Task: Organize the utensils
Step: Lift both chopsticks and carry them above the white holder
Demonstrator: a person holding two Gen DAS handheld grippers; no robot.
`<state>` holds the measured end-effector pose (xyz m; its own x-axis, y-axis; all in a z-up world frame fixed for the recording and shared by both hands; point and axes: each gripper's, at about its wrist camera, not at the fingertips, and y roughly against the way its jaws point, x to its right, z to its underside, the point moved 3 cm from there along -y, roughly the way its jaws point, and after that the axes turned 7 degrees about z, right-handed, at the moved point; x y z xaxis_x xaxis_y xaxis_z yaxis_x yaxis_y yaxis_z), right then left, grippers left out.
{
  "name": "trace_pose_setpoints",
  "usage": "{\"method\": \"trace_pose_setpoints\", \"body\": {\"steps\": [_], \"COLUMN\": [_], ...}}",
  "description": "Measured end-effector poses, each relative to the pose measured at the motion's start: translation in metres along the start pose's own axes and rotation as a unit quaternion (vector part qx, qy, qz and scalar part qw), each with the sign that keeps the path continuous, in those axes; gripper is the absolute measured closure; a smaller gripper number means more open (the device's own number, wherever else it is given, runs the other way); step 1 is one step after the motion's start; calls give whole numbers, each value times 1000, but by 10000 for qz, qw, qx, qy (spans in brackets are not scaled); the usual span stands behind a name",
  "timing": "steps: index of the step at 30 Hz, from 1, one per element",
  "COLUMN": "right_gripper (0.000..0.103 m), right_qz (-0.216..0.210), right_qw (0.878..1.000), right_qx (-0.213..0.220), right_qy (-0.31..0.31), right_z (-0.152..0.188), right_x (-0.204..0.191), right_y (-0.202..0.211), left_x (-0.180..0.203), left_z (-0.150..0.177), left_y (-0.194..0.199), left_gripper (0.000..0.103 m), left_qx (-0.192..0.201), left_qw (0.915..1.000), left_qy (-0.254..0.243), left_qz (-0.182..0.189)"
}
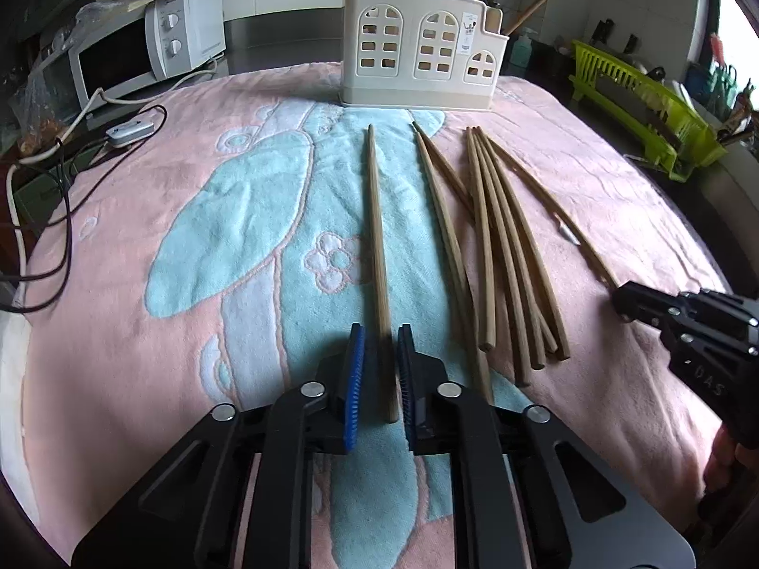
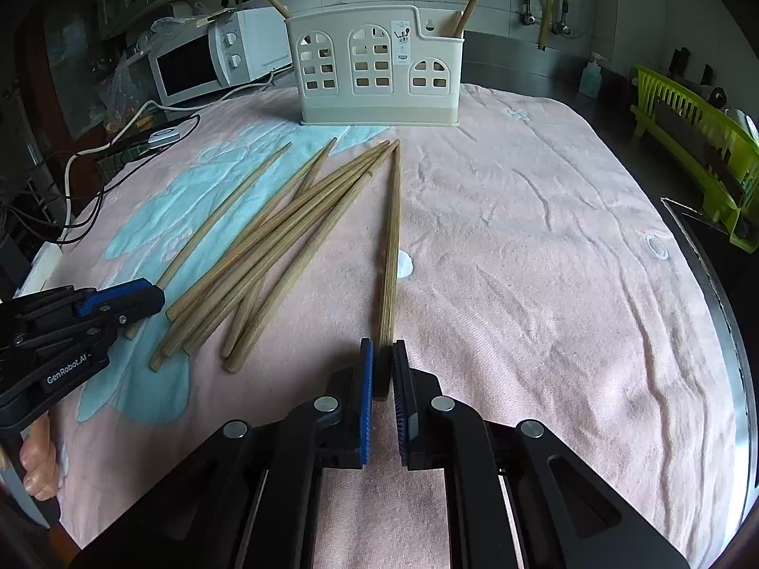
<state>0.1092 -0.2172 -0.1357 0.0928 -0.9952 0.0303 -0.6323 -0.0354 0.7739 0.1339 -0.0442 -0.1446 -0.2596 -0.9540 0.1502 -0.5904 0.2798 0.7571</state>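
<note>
From the left wrist view we note the left tongs (image 1: 381,360) nearly closed around the near end of a single long brown wooden chopstick (image 1: 375,242), which lies on the pink and light-blue towel (image 1: 189,256) covering the counter; the blue pads sit just beside the stick on either side, and we cannot confirm firm contact. This chopstick's long axis runs away from the camera, its thin tip pointing toward the cream plastic utensil holder with arched window cut-outs (image 1: 417,54) at the far edge of the towel. To its right lies a loose bundle of wooden chopsticks (image 1: 498,256), fanned slightly, tips likewise toward the holder. From the right wrist view we record the right tongs (image 2: 382,370) narrowed onto the thick end of another brown chopstick (image 2: 391,237), lying apart from the bundle and pointing at the holder; the grip looks snug, though we judge rather than see that it bears. In our assessment the sticks are light, rigid and smooth, liable to roll or pivot if pinched at the extreme end, so a hold slightly inboard of the thick end would seem steadier for lifting toward the holder.
</note>
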Motion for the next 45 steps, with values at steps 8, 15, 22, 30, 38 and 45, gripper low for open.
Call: {"method": "trace_pose_setpoints", "body": {"steps": [8, 15, 22, 30, 38, 45], "right_gripper": [95, 95, 96, 96, 96, 97], "right_qz": [35, 22, -117, -401, -469, -378], "right_qw": [9997, 9975, 9915, 9868, 9832, 9845], "right_qx": [228, 700, 1295, 1562, 1757, 1702], "right_qy": [-5, 70, 97, 126, 172, 190], "right_z": [-6, -29, -70, -116, -146, -172], "right_x": [6, 9, 18, 25, 27, 30], "right_y": [20, 51, 87, 98, 94, 80], "left_x": [3, 8, 13, 16, 16, 8], "left_z": [-10, -35, -64, -93, -129, -157], "left_y": [18, 63, 96, 94, 92, 86], "left_gripper": [98, 98, 98, 98, 98, 98], "left_qx": [220, 995, 1804, 2026, 2023, 1987], "left_qw": [9997, 9948, 9831, 9780, 9773, 9781], "left_qy": [-106, -145, -244, -400, -509, -458], "left_qz": [-17, 161, 220, 282, 372, 415]}}
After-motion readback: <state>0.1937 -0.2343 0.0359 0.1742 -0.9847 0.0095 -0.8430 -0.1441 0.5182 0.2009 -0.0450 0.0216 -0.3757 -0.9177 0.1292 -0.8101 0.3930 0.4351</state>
